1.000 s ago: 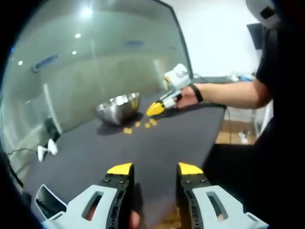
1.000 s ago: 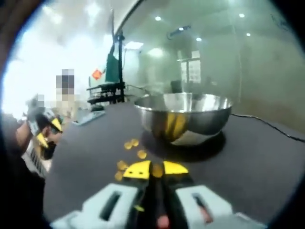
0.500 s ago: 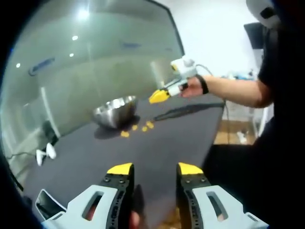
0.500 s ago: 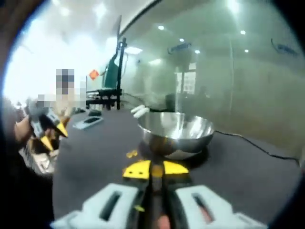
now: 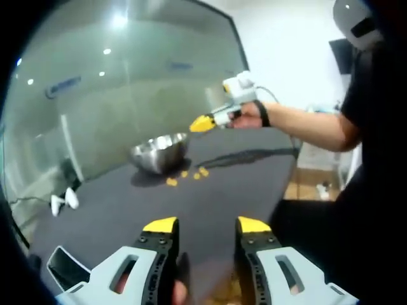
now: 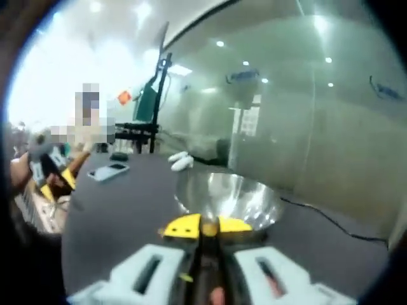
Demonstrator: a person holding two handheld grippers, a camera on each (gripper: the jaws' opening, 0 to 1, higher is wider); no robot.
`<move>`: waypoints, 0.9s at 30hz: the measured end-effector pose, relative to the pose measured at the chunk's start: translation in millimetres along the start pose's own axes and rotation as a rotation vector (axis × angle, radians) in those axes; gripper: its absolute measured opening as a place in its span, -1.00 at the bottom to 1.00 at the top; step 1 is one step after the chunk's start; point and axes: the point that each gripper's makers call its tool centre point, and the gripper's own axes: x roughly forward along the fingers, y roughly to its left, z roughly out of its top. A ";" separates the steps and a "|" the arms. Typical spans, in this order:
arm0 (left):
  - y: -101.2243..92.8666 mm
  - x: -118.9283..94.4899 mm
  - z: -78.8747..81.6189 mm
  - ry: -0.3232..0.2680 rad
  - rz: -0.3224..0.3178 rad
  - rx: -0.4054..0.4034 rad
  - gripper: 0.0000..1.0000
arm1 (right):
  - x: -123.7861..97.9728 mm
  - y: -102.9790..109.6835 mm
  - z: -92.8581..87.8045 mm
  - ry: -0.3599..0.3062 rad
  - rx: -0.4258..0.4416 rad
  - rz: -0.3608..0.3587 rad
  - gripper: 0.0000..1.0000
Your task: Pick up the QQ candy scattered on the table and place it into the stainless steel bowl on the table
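Judging from their look, the QQ candy pieces (image 5: pixel 184 176) are small, light and soft, probably a little springy and slick, so each wants a gentle pinch across its middle with just the yellow tips, since a hard squeeze could squirt one out. A few of them lie scattered on the dark desk (image 5: pixel 210 203) just beside the stainless steel bowl (image 5: pixel 159 151), on its near side in the left gripper view. The right hand-held gripper (image 6: pixel 200 226) has its tips pressed nearly together on an orange-yellow bit that looks like one candy, and it hovers over the bowl's near rim with the open bowl (image 6: pixel 227 198) just ahead; from the left gripper view it (image 5: pixel 201 123) is raised above the bowl on an outstretched arm. The left hand-held gripper (image 5: pixel 206 225) is spread with nothing between its tips, well back from the candies. Open desk surrounds the bowl on the near side; a phone (image 6: pixel 109 171) and a white object (image 6: pixel 181 161) lie off to the side, well apart, and a cable (image 6: pixel 334 224) trails behind the bowl. The desk's right edge drops off toward the floor in the left gripper view.
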 end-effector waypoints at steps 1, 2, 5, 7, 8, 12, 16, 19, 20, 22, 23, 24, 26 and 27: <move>-0.1 -0.5 -0.4 0.001 0.000 0.000 -0.26 | 3.7 -3.0 2.4 -0.004 0.001 -0.001 -0.82; -0.1 -1.2 -1.0 0.004 0.001 0.001 -0.26 | 7.3 -6.2 5.1 -0.006 0.003 -0.005 -0.82; 1.1 -3.5 -0.9 0.003 0.007 0.000 -0.26 | 22.9 -15.4 10.3 -0.017 0.013 -0.016 -0.82; 1.8 -4.2 -0.7 0.000 0.010 -0.004 -0.26 | 35.3 -21.3 11.6 -0.020 0.040 -0.030 -0.82; 1.9 -4.2 -0.8 0.000 0.011 -0.005 -0.26 | 41.1 -23.9 10.4 -0.009 0.053 -0.042 -0.82; 1.5 -2.3 -2.8 0.011 0.012 0.000 -0.26 | 60.5 -25.4 11.1 0.006 0.044 -0.049 -0.82; -0.2 -3.4 -2.5 0.012 0.006 0.004 -0.26 | 65.2 -21.8 12.3 0.014 0.048 -0.046 -0.82; 3.4 -4.6 -5.9 0.020 0.015 -0.001 -0.26 | 63.4 -19.4 11.8 0.018 0.044 -0.050 -0.81; 4.7 -4.8 -6.8 0.022 0.019 -0.003 -0.26 | 62.1 -16.9 11.6 0.019 0.045 -0.049 -0.81; 6.7 -5.0 -7.4 0.024 0.025 -0.006 -0.26 | 58.8 -17.3 12.1 0.003 0.059 -0.051 -0.76; 7.3 -5.1 -7.0 0.022 0.026 -0.008 -0.26 | 56.9 -17.5 13.0 -0.007 0.065 -0.052 -0.65; 7.3 -4.8 -6.3 0.019 0.025 -0.010 -0.26 | 55.3 -17.3 13.3 -0.012 0.069 -0.049 -0.60; 6.9 -3.8 -5.1 0.016 0.022 -0.008 -0.26 | 52.9 -16.3 12.5 -0.013 0.077 -0.045 -0.60; 6.3 -3.0 -4.9 0.017 0.020 -0.005 -0.26 | 51.7 -15.4 11.7 -0.011 0.076 -0.044 -0.60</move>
